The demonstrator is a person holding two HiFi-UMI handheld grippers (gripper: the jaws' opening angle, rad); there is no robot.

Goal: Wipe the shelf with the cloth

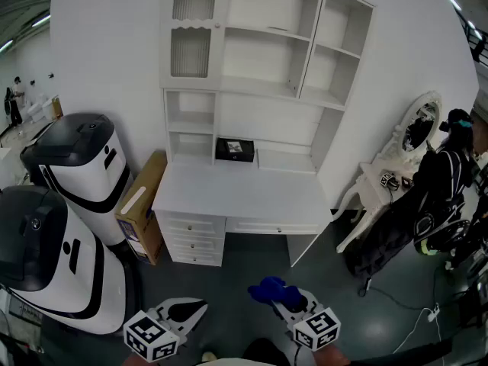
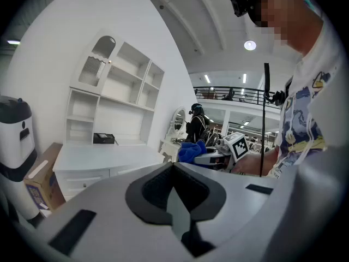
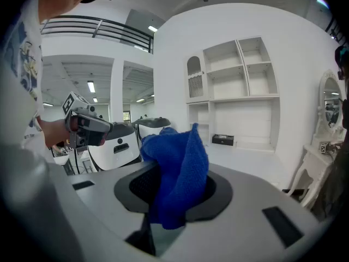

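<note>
The blue cloth is being gripped between the jaws of the right gripper, which are being closed on its lower part. The rest of the cloth is standing up in a bunch above the jaws. In the head view the cloth is being held low, over the grey floor, well apart from the shelf and not touching it. The left gripper is being held beside the right one, at about the same height. Its jaws are being pressed together with nothing between them.

The white shelf is standing against the wall, on top of a white desk with drawers. A small black box is lying at the back of the desk, under the lowest board of the shelf. A cardboard box is being leaned against the left side of the desk, and two white and black machines are standing further left. At the right, a dressing table with an oval mirror is being seen, with a person in dark clothes beside it.
</note>
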